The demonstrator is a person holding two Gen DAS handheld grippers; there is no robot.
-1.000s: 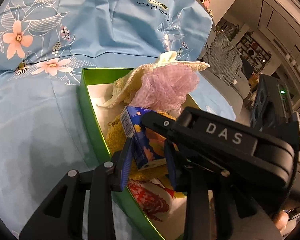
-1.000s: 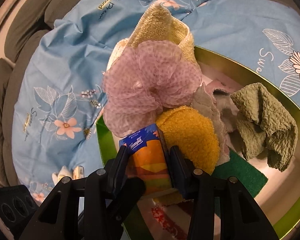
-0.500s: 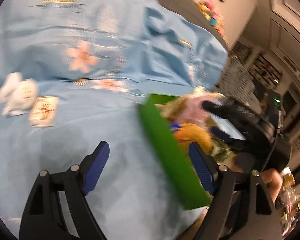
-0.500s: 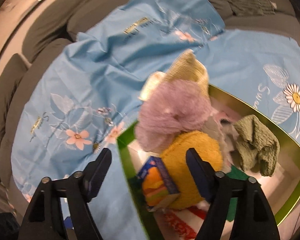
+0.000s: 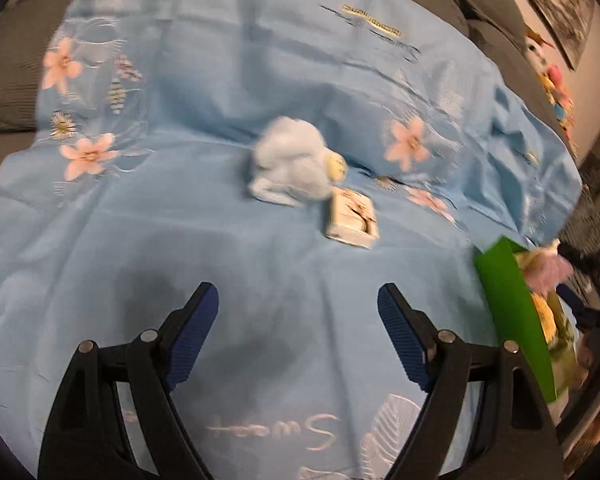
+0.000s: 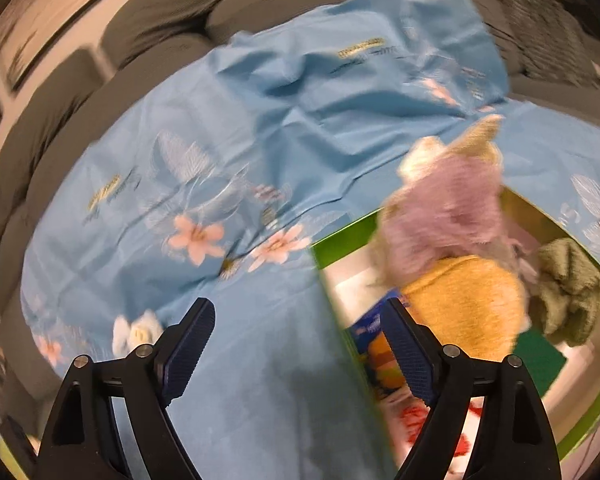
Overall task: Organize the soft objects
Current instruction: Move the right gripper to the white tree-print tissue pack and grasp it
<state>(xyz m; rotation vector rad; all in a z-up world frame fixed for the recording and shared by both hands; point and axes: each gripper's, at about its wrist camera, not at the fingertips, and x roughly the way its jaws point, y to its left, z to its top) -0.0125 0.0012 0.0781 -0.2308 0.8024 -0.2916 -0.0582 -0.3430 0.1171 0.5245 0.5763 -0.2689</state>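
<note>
While the empty left gripper (image 5: 298,312) gapes near the white plush (image 5: 290,166), the empty right gripper (image 6: 296,328) is opening beside the green box (image 6: 340,240).

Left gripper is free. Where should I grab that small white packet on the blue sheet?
Take the white packet across its two long side edges, coming from above and the near side. It lies flat and slightly skewed, so roll the left gripper to match. Stay clear of the pale blue soft toy beside its far corner.
</note>
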